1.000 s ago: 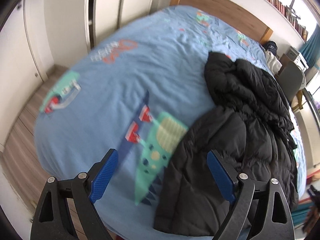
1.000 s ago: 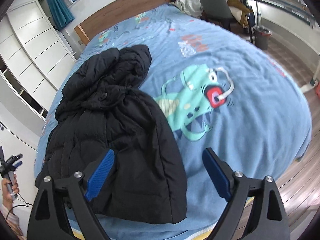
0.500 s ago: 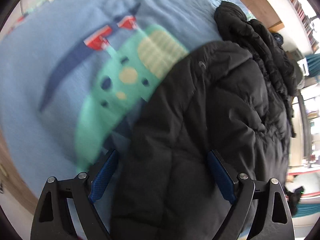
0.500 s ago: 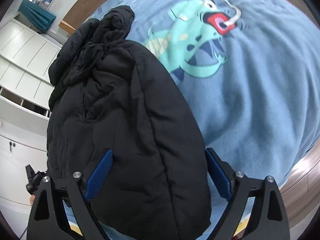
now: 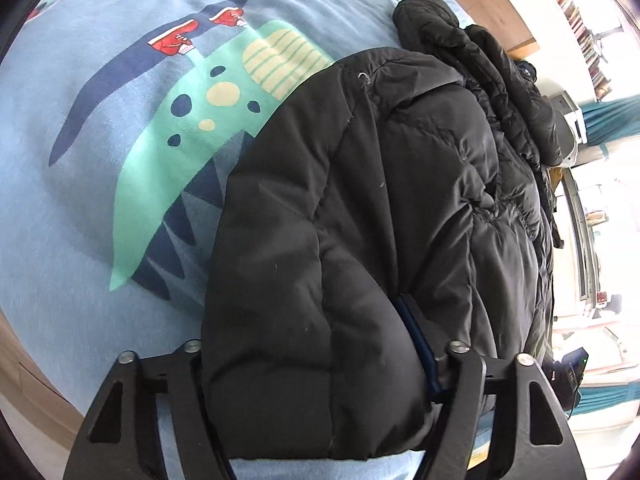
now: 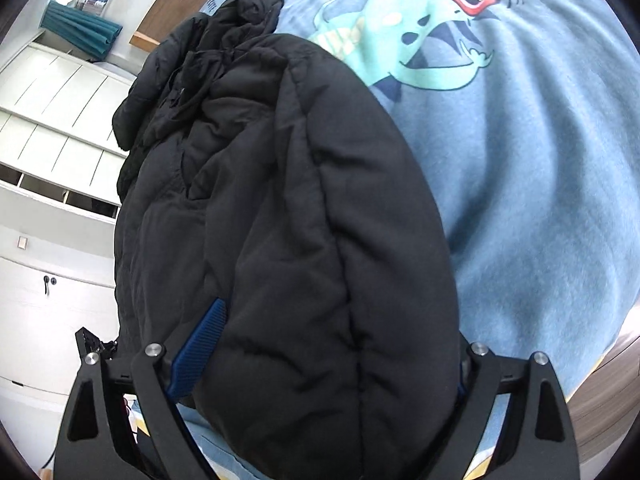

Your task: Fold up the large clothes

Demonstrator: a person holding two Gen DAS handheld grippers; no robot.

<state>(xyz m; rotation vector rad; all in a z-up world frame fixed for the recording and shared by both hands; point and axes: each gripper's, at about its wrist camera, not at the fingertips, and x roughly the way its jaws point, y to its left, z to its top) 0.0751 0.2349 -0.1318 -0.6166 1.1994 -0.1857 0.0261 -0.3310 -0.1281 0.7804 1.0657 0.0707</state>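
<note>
A black puffer jacket (image 5: pixel 400 200) (image 6: pixel 280 200) lies lengthwise on a blue dinosaur-print bedspread (image 5: pixel 80 200) (image 6: pixel 540 200), its near hem towards me. My left gripper (image 5: pixel 312 320) straddles the hem's left corner with its jaws closing. The right blue pad (image 5: pixel 418 344) digs into the padding, and fabric hides the other pad. My right gripper (image 6: pixel 336 320) straddles the hem's right corner, also closing. Its left blue pad (image 6: pixel 198 348) sits against the fabric, and the jacket bulges over the far finger.
The bed's near edge lies just below both grippers, with wood floor beside it (image 5: pixel 24 380) (image 6: pixel 600 392). A wooden headboard (image 5: pixel 500 12) stands at the far end. White wardrobes (image 6: pixel 52 120) line one side, and a teal curtain (image 5: pixel 612 116) hangs on the other.
Both grippers have dropped from above the bed onto the jacket's near hem. Their jaws have narrowed, and padding now fills the gaps that were empty.
</note>
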